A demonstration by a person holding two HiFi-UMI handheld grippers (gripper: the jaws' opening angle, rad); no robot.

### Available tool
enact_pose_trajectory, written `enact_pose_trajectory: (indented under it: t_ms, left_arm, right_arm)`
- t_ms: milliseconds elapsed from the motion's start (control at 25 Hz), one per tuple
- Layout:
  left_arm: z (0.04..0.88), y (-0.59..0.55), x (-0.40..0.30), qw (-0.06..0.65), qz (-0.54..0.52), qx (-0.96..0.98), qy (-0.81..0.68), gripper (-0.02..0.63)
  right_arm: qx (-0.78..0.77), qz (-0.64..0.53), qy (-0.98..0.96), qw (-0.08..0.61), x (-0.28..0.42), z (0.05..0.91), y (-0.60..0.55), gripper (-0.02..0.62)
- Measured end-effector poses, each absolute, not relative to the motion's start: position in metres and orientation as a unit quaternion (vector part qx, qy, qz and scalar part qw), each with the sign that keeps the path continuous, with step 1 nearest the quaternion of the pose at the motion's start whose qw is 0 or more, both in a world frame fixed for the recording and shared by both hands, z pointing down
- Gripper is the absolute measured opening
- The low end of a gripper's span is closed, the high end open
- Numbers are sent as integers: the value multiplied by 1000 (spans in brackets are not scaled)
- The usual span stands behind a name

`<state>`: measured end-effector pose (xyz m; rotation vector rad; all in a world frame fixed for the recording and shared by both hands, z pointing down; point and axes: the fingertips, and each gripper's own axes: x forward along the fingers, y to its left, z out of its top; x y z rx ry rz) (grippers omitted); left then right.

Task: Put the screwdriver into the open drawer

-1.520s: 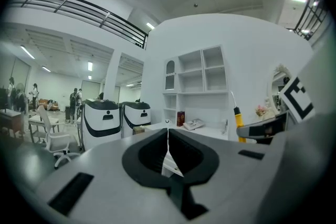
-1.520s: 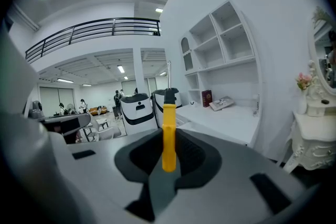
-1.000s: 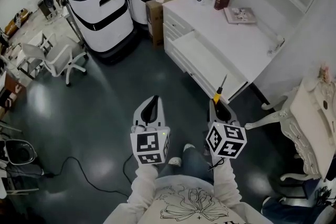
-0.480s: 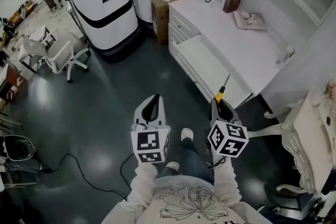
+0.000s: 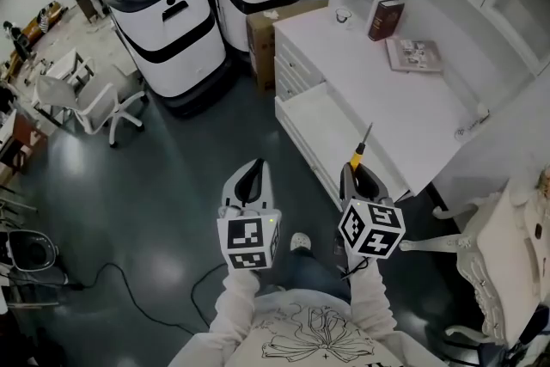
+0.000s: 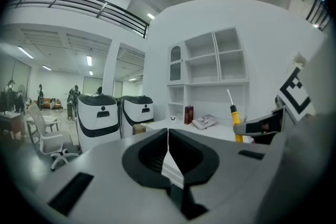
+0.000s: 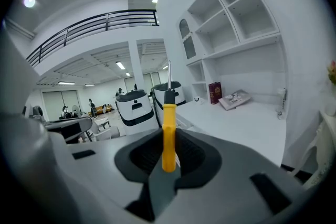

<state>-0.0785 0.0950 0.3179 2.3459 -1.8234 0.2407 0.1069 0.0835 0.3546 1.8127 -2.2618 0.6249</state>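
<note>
The screwdriver (image 5: 357, 154) has a yellow handle and a thin metal shaft; it stands upright in my right gripper (image 5: 357, 174), which is shut on the handle (image 7: 168, 134). Its tip points toward the open white drawer (image 5: 320, 126) pulled out from the white desk (image 5: 404, 112), just ahead and slightly left of that gripper. My left gripper (image 5: 249, 176) hovers over the dark floor beside it, jaws shut with nothing between them (image 6: 168, 132). In the left gripper view the screwdriver (image 6: 237, 119) shows at the right.
Two white-and-black machines (image 5: 172, 21) and a cardboard box (image 5: 268, 21) stand left of the desk. A red book (image 5: 385, 19) and a magazine (image 5: 414, 54) lie on the desktop. An ornate white chair (image 5: 503, 258) is at the right, an office chair (image 5: 86, 103) and a floor cable (image 5: 129, 292) at the left.
Both grippers have advanced together toward the desk; the drawer and desk now sit closer and lower in the head view. The grip on the screwdriver is unchanged.
</note>
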Motion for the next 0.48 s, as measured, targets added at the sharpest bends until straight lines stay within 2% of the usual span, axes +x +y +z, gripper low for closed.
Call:
enact_pose_trajectory:
  t_ms: [480]
  left_arm:
    - [331, 9, -41, 87, 91, 771, -624, 8]
  right_arm:
    - [585, 230, -771, 98, 139, 376, -13, 67]
